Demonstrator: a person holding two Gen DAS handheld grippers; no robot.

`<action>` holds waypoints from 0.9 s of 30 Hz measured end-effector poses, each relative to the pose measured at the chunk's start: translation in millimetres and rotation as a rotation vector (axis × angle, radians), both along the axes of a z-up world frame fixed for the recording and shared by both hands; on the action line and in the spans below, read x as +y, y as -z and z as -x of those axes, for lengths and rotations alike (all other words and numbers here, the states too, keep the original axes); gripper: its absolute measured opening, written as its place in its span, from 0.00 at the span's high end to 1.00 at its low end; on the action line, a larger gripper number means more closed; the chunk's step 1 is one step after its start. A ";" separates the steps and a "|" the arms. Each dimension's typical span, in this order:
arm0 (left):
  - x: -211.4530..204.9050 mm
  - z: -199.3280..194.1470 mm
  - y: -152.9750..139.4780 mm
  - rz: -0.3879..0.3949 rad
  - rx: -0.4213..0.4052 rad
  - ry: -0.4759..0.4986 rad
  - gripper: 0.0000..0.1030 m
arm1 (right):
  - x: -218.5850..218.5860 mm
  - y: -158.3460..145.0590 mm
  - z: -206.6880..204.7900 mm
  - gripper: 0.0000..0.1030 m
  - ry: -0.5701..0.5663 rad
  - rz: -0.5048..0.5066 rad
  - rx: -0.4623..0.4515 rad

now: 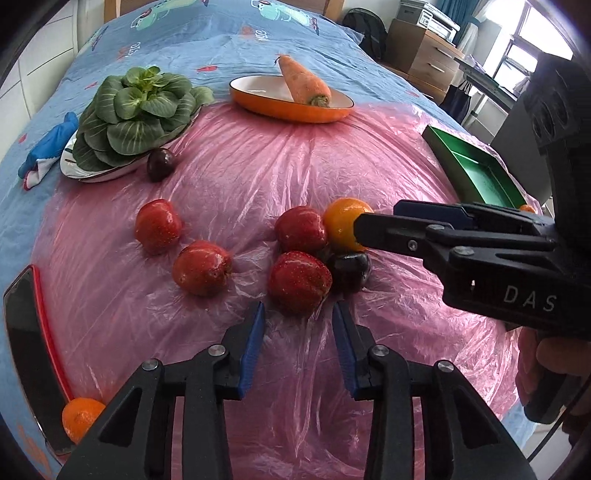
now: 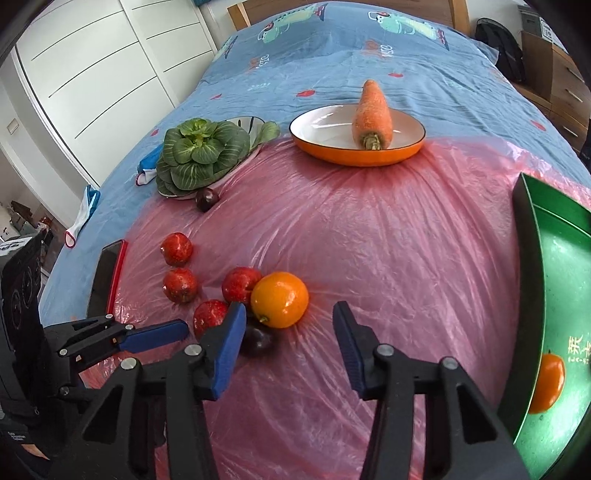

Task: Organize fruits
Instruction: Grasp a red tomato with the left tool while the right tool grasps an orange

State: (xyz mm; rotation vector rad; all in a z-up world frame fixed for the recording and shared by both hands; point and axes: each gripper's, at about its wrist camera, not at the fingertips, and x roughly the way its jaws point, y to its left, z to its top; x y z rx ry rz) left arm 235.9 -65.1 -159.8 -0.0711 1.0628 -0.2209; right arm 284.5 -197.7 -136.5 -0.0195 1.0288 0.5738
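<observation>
Orange [image 2: 279, 300]: round, glossy, just ahead between your open right tongs [image 2: 290, 325], touching a red apple [image 2: 240, 284]. Your left tongs [image 1: 298, 314] open too, empty, just short of another apple [image 1: 298, 281].

Bedroom with a bed under a blue cartoon-print sheet [image 2: 424, 70]

White sliding wardrobe doors [image 2: 96, 74] stand along one side; a wooden chest of drawers [image 1: 424, 55] with a white printer [image 1: 428, 18] stands near a bright daylit window [image 1: 532, 40]. A wooden headboard [image 2: 332, 7] sits beyond.
</observation>
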 end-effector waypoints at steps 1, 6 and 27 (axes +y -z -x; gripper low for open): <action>0.0 -1.6 1.3 -0.004 0.000 0.010 0.71 | 2.9 1.7 -2.7 0.13 -0.010 0.008 0.003; -1.5 -10.5 3.5 -0.026 -0.005 0.080 0.71 | 13.4 6.3 -13.3 0.13 -0.058 0.044 0.012; -8.1 -24.8 10.7 -0.036 -0.054 0.206 0.71 | 22.1 28.8 -36.6 0.31 -0.135 0.043 0.109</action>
